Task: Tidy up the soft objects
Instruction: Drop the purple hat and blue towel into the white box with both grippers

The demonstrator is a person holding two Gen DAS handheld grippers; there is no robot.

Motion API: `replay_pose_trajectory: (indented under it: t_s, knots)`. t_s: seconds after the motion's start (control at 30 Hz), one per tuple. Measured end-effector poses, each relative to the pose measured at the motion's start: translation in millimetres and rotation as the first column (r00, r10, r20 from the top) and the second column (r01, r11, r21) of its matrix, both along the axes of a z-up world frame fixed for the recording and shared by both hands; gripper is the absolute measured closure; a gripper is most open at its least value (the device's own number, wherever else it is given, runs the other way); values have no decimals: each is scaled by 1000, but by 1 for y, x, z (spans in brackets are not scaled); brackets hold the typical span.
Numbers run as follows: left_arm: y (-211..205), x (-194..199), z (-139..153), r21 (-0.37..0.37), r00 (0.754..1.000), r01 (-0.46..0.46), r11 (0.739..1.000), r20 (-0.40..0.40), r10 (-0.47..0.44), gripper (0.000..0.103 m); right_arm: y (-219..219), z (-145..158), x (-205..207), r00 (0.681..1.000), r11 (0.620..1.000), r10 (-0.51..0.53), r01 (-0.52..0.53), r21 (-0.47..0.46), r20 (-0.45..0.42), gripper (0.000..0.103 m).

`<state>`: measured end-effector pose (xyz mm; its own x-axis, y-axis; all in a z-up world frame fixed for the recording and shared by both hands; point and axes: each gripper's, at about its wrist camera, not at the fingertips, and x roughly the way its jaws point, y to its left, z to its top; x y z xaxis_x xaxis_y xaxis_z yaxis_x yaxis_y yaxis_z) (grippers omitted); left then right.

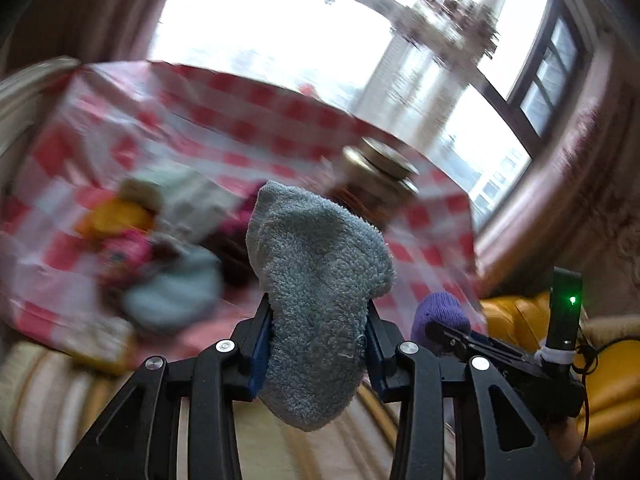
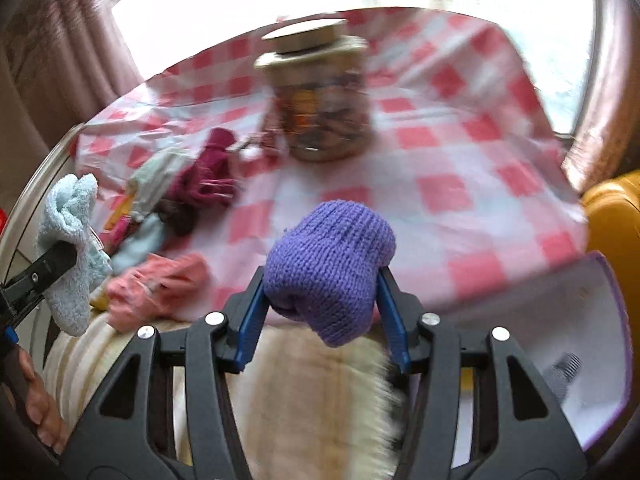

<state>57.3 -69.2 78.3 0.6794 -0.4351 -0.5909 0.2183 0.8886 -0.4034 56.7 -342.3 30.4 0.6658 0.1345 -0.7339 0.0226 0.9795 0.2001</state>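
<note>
Two items in hand above the checked table (image 2: 460, 152): left gripper (image 1: 318, 336) clamps a pale blue terry sock (image 1: 316, 280); right gripper (image 2: 320, 304) clamps a purple knit piece (image 2: 330, 256). Remaining: a loose heap of soft things (image 2: 176, 208) beside the jar (image 2: 320, 100), unsorted. Progress looks early.

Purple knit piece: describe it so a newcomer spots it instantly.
Find the red-and-white checked tablecloth with the lidded jar. In front of it, the right gripper has its jaws shut on the purple knit piece. It alone is ribbed violet yarn; the left gripper's sock is pale-blue terry.
</note>
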Motion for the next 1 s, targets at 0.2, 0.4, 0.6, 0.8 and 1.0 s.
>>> replay_pose_trajectory:
  t_s: [0.2,0.4,0.6,0.8,1.0]
  knots:
    - [-66,-10,-13,-30,983,166,986,-78,-167,62,-61,-8,-38,994,994,-108,108,-15,-23,47]
    - [-131,-26,-22,-32,942,305,952,-136,-306,62,-112,-15,-68,978,978,-205,204,-40,-35,46]
    - [-183,-46,-28,-42,890,421,906,-175,-421,62,-152,-13,-91,955,954,-296,294,-54,-23,42]
    - [-218,-56,-30,-39,842,505,862,-198,-502,33,-178,-13,-107,928,927,-372,371,-53,-11,21]
    - [-202,-52,-28,33,876,458,888,-188,-445,33,-174,-16,-105,936,936,-352,351,-16,-26,21]
